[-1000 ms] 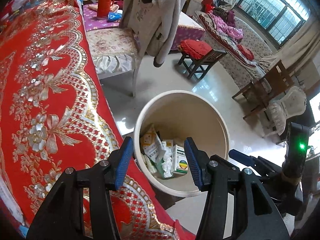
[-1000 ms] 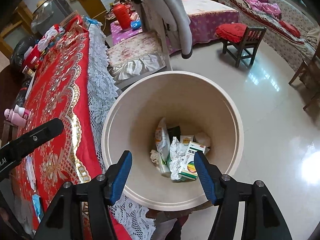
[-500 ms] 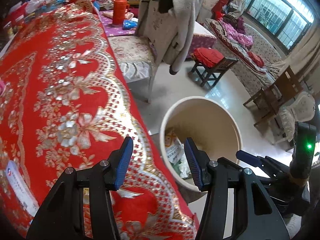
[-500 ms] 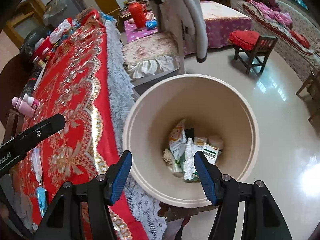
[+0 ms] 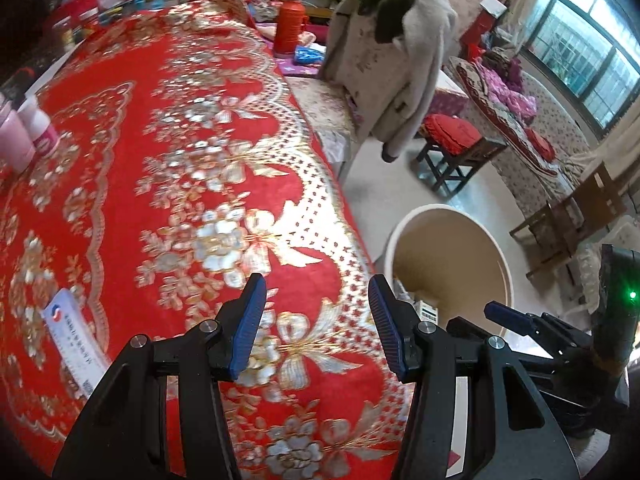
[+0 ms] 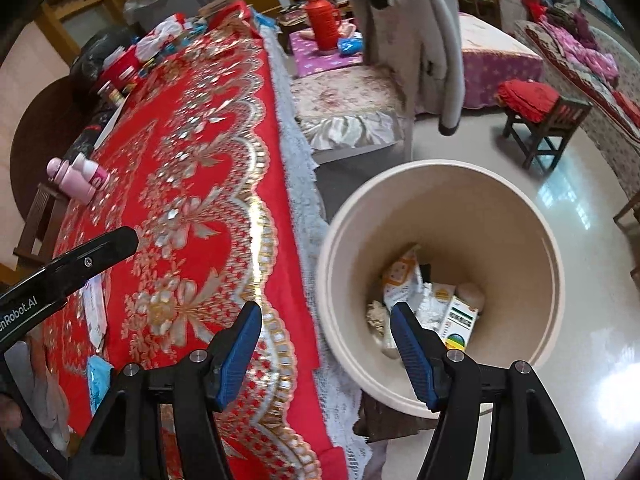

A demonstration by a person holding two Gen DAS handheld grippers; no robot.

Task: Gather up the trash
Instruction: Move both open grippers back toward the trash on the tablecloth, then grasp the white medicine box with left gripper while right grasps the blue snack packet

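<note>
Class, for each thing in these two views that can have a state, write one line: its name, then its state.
left gripper: open, holding nothing
right gripper: open, holding nothing
trash bin: upright, uncovered, trash at the bottom
medicine box: lying in the bin
pink bottles: capped
red thermos: upright
coat: draped over a chair

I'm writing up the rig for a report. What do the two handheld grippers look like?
Both the left gripper and the right gripper have black angular frames, silver screws and ribbed blue finger pads. One body shows a green light, the other white lettering.
</note>
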